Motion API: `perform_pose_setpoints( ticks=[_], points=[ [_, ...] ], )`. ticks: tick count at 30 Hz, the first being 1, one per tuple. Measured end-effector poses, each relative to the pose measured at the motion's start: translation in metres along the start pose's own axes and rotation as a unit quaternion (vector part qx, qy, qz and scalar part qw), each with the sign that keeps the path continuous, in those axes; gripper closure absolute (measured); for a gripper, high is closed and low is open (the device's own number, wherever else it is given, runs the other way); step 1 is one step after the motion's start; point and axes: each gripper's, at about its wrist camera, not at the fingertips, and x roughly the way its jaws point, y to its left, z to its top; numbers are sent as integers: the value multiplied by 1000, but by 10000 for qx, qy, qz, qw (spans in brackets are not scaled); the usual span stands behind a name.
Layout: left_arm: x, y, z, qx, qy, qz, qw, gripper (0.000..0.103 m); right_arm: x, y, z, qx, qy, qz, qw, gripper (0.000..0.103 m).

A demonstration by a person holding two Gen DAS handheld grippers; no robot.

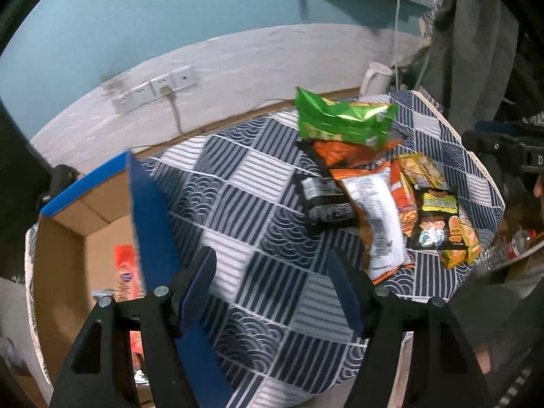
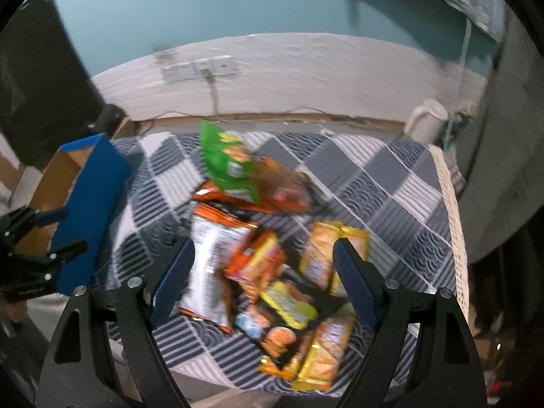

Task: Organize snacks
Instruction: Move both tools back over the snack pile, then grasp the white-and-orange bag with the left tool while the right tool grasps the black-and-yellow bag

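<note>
Right up close, the right tool (image 2: 263,260) hangs released, its two blue-padded fingers spread wide over the snack pile with nothing between them. Under it lies a white-backed packet (image 2: 212,265) with orange edging, print side up, slightly crumpled. Beside that sits a small orange pack (image 2: 256,265), and overlapping it a black packet (image 2: 282,319) with a yellow label and cartoon figures. Yellow biscuit packs (image 2: 323,255) fan out on the far right side of the heap, one more at the near edge. Further back, a glossy green bag (image 2: 229,166) stands tilted on top of an orange-brown bag (image 2: 282,190). The whole pile rests on the tabletop (image 2: 391,183), covered in a navy and grey patterned cloth.

Over on the left side, the left tool (image 1: 275,285) is released too, fingers apart above bare cloth, gripping nothing. Just to its left stands a cardboard box (image 1: 68,231) with blue flaps, one flap raised, and an orange-red packet (image 1: 127,268) already lying inside. From this view a dark black pack (image 1: 324,205) shows beside the white-backed one. A white kettle (image 1: 375,78) stands at the tabletop's far corner near the wall.
</note>
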Motion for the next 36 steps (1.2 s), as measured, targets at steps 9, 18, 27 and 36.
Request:
perform_pose_setpoints(
  ticks=[9, 18, 27, 36],
  points=[
    [21, -29, 8, 105, 186, -176, 9996, 33, 9, -35, -27, 489, 271, 21, 9984, 20],
    [43, -33, 3, 90, 415, -163, 9990, 33, 43, -29, -57, 843, 799, -126, 9932, 20],
    [56, -30, -4, -39, 475, -278, 9985, 33, 74, -18, -67, 951, 1140, -546, 9874, 20],
    [64, -27, -3, -65, 519, -298, 9982, 33, 106, -19, -71, 979, 1357, -920, 9816, 18]
  ],
)
